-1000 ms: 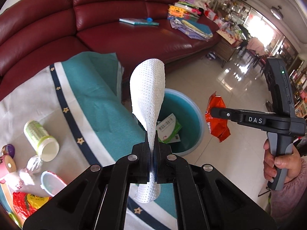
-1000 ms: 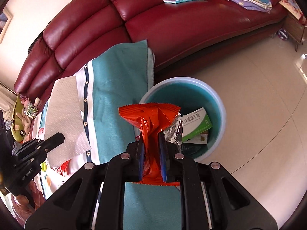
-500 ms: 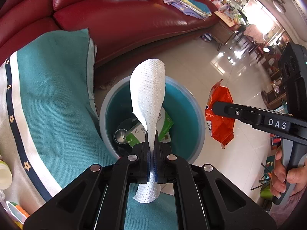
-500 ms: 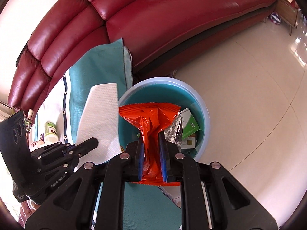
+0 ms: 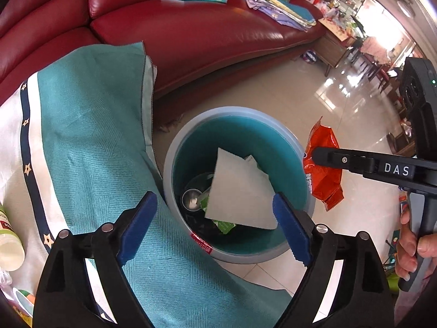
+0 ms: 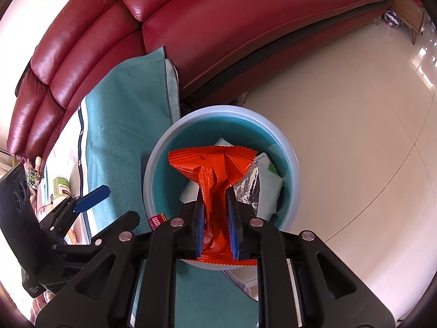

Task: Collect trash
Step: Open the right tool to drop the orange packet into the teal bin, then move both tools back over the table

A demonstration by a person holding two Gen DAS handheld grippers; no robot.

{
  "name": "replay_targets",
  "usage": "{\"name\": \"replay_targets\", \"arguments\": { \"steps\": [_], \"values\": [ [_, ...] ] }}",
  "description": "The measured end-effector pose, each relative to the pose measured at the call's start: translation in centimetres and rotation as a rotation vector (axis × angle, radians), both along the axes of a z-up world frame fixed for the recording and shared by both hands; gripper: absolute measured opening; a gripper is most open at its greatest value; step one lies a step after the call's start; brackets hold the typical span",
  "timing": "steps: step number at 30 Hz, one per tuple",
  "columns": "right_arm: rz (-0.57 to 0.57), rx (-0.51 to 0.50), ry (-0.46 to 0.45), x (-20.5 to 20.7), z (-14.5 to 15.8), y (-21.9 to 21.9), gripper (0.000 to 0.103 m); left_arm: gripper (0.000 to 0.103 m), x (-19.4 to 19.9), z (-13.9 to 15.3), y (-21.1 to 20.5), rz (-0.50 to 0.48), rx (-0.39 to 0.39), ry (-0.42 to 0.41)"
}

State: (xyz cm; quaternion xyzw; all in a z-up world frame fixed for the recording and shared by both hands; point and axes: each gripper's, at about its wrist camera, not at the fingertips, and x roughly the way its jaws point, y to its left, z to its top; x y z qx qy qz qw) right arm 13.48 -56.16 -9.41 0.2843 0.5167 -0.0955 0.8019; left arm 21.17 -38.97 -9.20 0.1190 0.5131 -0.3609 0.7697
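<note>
Left gripper is held wide and empty above one bin, where one paper towel is seen; right gripper is clamped on one orange wrapper over the same bin. Wrapper could be snagged on the rim or dropped onto the teal cloth if released off-centre.
</note>
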Motion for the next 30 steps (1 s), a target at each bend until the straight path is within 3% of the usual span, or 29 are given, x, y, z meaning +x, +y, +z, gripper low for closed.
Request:
{"name": "replay_targets", "arguments": {
  "steps": [8,11,13,16,22,30],
  "values": [
    [0.016,-0.004,0.008,0.9,-0.1,0.8,0.021,0.094,-0.7,1.0,2.8,0.037,-0.034,0.022],
    [0.029,-0.016,0.011,1.3,0.0,1.4,0.037,0.094,-0.9,1.4,3.8,0.051,-0.045,0.028],
    [0.03,-0.018,0.015,1.5,0.0,1.8,0.06,0.095,-1.1,1.7,4.5,0.058,-0.048,0.022],
    [0.023,-0.03,0.017,1.6,0.2,2.2,0.075,0.095,-1.3,2.0,5.4,0.067,-0.05,0.019],
    [-0.004,-0.041,0.054,1.2,0.4,2.4,0.082,0.095,-1.5,2.4,6.7,0.083,-0.052,0.017],
    [-0.006,-0.082,0.084,0.1,0.9,3.5,0.082,0.095,-2.4,2.9,8.4,0.097,-0.055,0.015]
  ]
}}
